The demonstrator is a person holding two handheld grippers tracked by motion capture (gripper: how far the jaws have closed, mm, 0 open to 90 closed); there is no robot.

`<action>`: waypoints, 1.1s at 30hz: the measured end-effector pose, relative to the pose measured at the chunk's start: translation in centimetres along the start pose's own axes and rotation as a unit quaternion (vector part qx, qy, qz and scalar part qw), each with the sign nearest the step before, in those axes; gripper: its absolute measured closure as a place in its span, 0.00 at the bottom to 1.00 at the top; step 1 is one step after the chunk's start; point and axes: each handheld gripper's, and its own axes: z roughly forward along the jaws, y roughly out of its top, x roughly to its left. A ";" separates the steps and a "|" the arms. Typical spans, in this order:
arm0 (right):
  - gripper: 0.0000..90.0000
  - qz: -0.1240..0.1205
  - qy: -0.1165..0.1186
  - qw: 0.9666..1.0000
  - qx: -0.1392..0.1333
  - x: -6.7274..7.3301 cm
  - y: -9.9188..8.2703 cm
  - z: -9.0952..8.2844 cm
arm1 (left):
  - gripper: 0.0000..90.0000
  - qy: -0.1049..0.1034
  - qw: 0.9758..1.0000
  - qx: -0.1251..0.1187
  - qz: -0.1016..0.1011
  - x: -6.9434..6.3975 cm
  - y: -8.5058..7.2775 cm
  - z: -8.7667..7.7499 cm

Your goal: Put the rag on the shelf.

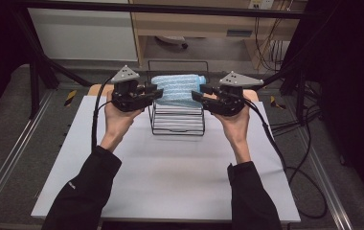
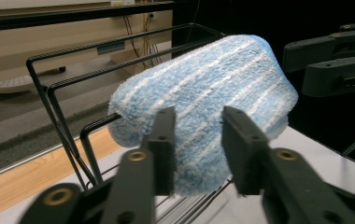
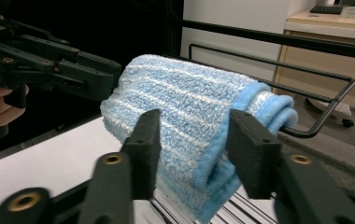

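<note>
I have a gripper in each hand, one at either end of the folded light-blue terry towel with pale stripes (image 1: 177, 88), which is draped over the top rails of the black wire rack (image 1: 177, 125). The rack stands near the far edge of the white table top (image 1: 170, 177), about midway between its left and right edges.

My left gripper (image 1: 157, 92) sits at the towel's left end, my right gripper (image 1: 198, 93) at its right end, both pointing inward at each other. The towel's long axis runs left to right along the rails, so it lies straight between the two tools, about equally near to each.

In the left gripper view the jaws stand partly apart, the towel's end just beyond and between them, with no sign of the pads pressing on it. The right gripper view shows the same: jaws partly spread to either side of the bound edge of the folds, the cloth hanging free. Neither tool holds anything.

As I judge it, the towel is set down, and pulling each gripper outward along that axis should clear it.
</note>
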 end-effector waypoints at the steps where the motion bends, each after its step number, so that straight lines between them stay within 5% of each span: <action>1: 0.54 0.002 0.001 1.000 -0.002 0.0 0.1 -0.1 | 0.65 0.001 1.000 0.000 -0.001 0.0 0.0 -0.1; 16: 0.23 0.017 0.012 1.000 -0.006 -0.1 0.9 -1.6 | 0.33 0.014 1.000 0.006 0.007 0.3 0.3 -1.8; 26: 0.07 0.025 0.014 1.000 -0.004 -0.3 0.1 -3.5 | 0.15 0.026 0.999 0.029 0.019 1.0 -1.7 -3.6; 33: 0.03 0.031 0.015 0.999 0.003 -0.5 -1.4 -4.9 | 0.09 0.029 0.999 0.030 0.009 1.7 -3.7 -5.2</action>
